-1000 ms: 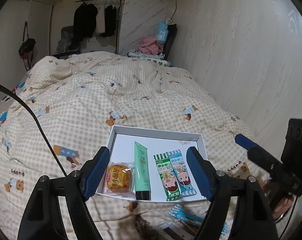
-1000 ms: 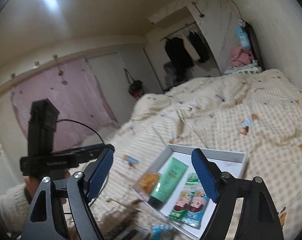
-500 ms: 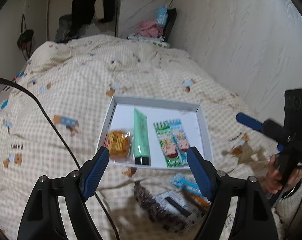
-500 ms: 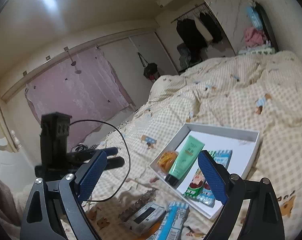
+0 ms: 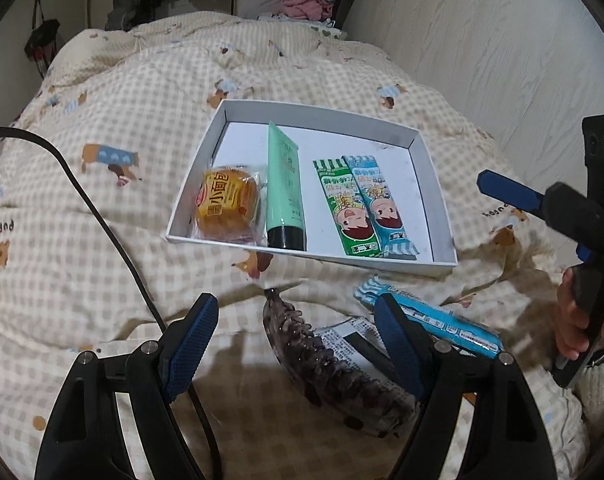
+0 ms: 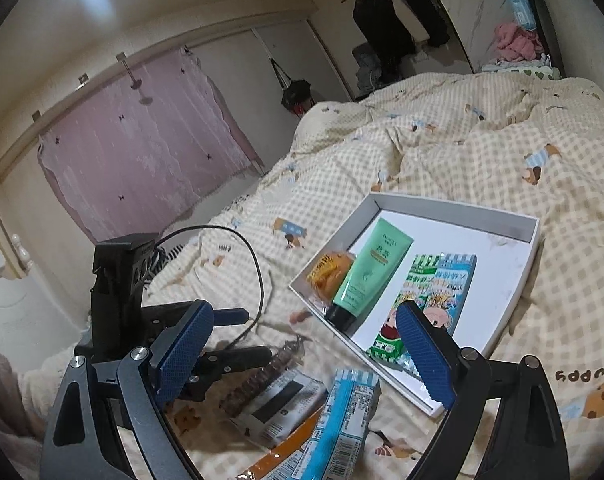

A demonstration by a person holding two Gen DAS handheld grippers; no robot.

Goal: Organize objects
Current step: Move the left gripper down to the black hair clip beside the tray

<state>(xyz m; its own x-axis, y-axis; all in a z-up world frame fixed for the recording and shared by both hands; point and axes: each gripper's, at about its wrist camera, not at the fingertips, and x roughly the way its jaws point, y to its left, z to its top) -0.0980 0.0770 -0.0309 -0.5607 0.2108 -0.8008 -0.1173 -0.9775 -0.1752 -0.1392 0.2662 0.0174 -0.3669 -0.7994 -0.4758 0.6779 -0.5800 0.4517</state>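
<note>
A white shallow box (image 5: 431, 184) (image 6: 517, 276) lies on the bed. In it are an orange wrapped cake (image 5: 226, 200), a green tube (image 5: 285, 192) (image 6: 371, 268), a green snack stick (image 5: 343, 208) and a blue snack stick (image 5: 381, 206). In front of the box lie a clear pack of dark sweets (image 5: 325, 368) (image 6: 262, 380) and a blue snack pack (image 5: 433, 320) (image 6: 341, 428). My left gripper (image 5: 298, 344) is open above the dark pack. My right gripper (image 6: 302, 348) is open above the loose packs and also shows in the left wrist view (image 5: 513, 196).
The bed is covered by a checked cream quilt (image 5: 142, 92) with puppy prints. A black cable (image 5: 102, 216) runs across it at the left. A wooden wall (image 5: 481, 40) bounds the right side. A pink curtain (image 6: 142, 152) and hanging clothes (image 6: 385, 28) stand beyond the bed.
Both grippers have tilted down and drawn back toward the near edge, bringing the loose packs in front of the box into view. Both stay open.
</note>
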